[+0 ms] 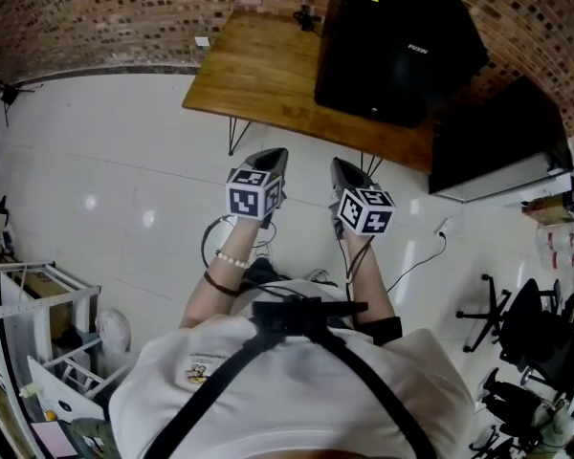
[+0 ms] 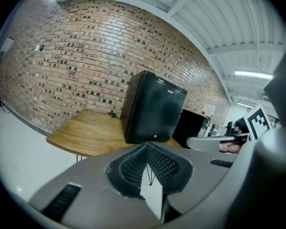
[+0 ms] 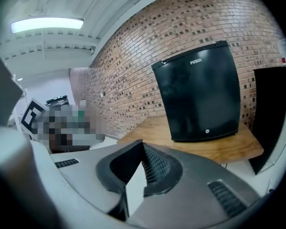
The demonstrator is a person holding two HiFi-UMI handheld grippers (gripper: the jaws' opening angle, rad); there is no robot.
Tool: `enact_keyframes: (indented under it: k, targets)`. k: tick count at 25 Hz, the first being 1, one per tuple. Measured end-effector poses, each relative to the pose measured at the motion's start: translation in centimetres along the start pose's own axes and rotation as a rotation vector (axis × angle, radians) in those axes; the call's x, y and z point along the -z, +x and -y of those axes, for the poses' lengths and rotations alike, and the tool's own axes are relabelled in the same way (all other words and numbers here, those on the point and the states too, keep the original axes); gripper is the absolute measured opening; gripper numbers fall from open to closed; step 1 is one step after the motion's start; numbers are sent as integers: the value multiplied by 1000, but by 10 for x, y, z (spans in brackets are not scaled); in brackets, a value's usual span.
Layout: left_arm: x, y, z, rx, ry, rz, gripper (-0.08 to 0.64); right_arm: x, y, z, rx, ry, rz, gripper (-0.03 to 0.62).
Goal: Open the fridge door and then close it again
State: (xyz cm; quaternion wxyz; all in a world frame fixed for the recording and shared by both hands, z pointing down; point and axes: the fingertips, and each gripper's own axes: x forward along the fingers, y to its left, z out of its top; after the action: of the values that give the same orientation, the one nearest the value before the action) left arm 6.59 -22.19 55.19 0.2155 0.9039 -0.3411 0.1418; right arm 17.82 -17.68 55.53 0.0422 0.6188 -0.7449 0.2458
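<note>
Head view overhead — both gripper views toward fridge (image 3: 200, 97)

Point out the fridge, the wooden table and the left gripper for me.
fridge (image 3: 200, 99): right gripper view, middle of its closed door.
wooden table (image 1: 258, 65): head view, bare top.
left gripper (image 2: 147, 148): left gripper view, where its fingertips meet.

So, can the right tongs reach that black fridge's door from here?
Probably not yet. The right tongs, shut and empty, hang short of the table that the fridge stands on. Only floor seems to lie between, so a step forward should do it.
</note>
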Motion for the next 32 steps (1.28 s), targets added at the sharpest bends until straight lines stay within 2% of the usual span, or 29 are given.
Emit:
enact_keyframes:
  k: [4, 7, 12, 23, 32]
  targets:
    - [-7, 13, 24, -1, 27, -1, 2, -4, -19, 29, 21, 29, 20, 6]
    - [-13, 14, 25, -17, 28, 16, 2, -13, -21, 36, 18, 9, 28, 6]
    - [-13, 8, 16, -70, -3, 27, 2, -27, -15, 30, -24, -15, 37, 6]
    - [-13, -26, -12, -175, -62, 93, 2, -30, 13, -13, -155, -73, 7, 5]
    - [-13, -38, -11, -186, -75, 117, 2, -31, 9, -20, -172, -79, 12, 5]
